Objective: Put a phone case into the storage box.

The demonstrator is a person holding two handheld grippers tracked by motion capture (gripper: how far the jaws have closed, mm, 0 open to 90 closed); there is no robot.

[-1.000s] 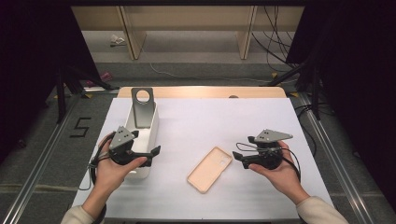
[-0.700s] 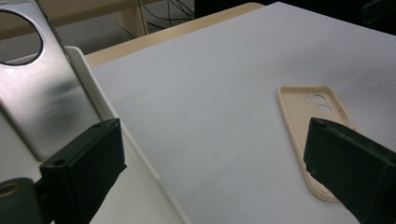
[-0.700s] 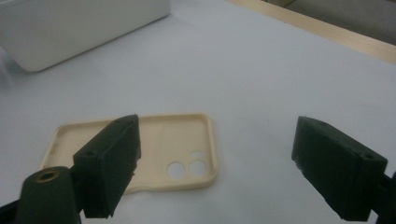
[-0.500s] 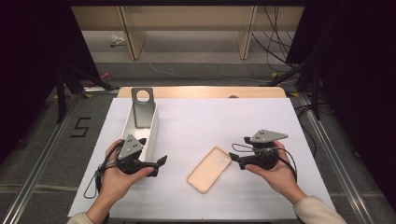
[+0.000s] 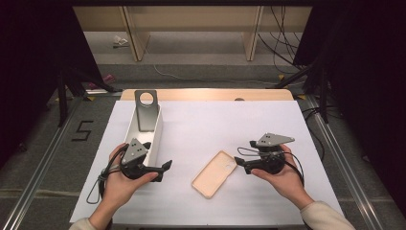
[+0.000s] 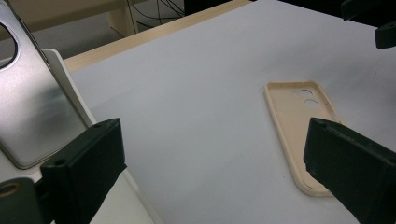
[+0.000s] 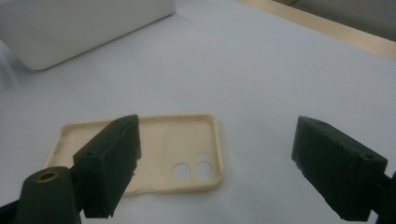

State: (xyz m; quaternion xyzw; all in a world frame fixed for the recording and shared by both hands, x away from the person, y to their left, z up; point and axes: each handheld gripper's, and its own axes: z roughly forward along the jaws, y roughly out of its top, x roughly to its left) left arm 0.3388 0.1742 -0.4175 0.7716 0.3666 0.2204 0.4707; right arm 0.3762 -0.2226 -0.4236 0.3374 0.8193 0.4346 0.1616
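Observation:
A beige phone case (image 5: 214,173) lies hollow side up on the white table (image 5: 230,124), its camera holes toward the far right. My left gripper (image 5: 163,170) is open at the near end of a long white box (image 5: 155,136), its jaws pointing right toward the case. In the left gripper view the case (image 6: 301,126) lies ahead beyond the wide-apart jaws of the left gripper (image 6: 219,172). My right gripper (image 5: 239,164) is open just right of the case's far corner. In the right gripper view the right gripper (image 7: 219,168) hangs over the case (image 7: 154,154), empty.
A silver phone (image 5: 146,109) leans upright against the far end of the white box, also seen as the phone (image 6: 28,107) in the left gripper view. A wooden strip (image 5: 206,94) marks the table's far edge. Floor rails run along both sides.
My left gripper has come back toward the person and a little right, from beside the box to its near end. The right gripper and the case have hardly moved.

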